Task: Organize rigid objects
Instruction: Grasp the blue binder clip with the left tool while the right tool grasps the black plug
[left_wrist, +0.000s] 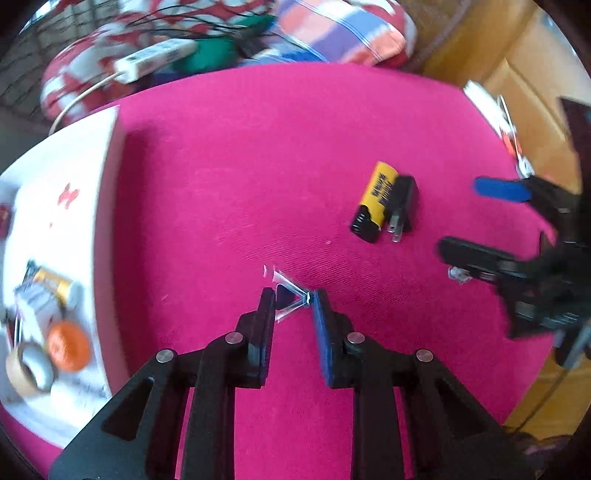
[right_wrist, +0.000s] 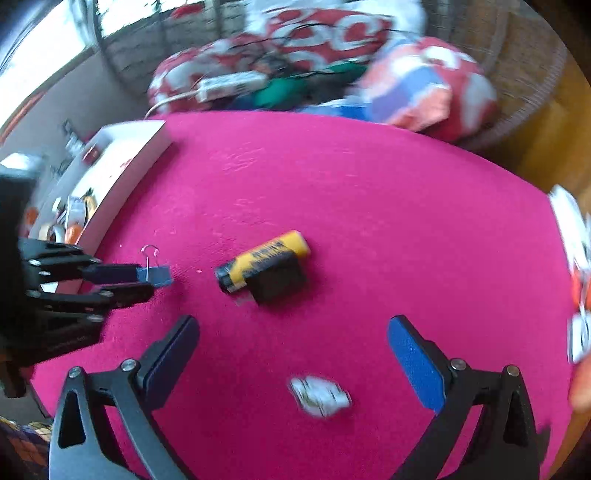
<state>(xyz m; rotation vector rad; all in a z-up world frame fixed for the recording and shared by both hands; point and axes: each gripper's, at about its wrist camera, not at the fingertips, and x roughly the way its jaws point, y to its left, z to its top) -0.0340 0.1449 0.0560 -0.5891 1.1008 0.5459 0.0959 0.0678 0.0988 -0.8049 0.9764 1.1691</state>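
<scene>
On pink cloth (left_wrist: 229, 184), yellow battery (left_wrist: 373, 199), lettering unreadable

- yellow battery (left_wrist: 380, 188) (right_wrist: 271, 254): black print along the side, too blurred to read in either view.
- white box (left_wrist: 55, 206): small red marks on top, no letters legible.
- white power strip (left_wrist: 155, 57): dark label patches, unreadable.
- small white wrapper (right_wrist: 319, 397) on the pink worktop (right_wrist: 369, 206): dark specks, blurred, no txt to make out.
</scene>
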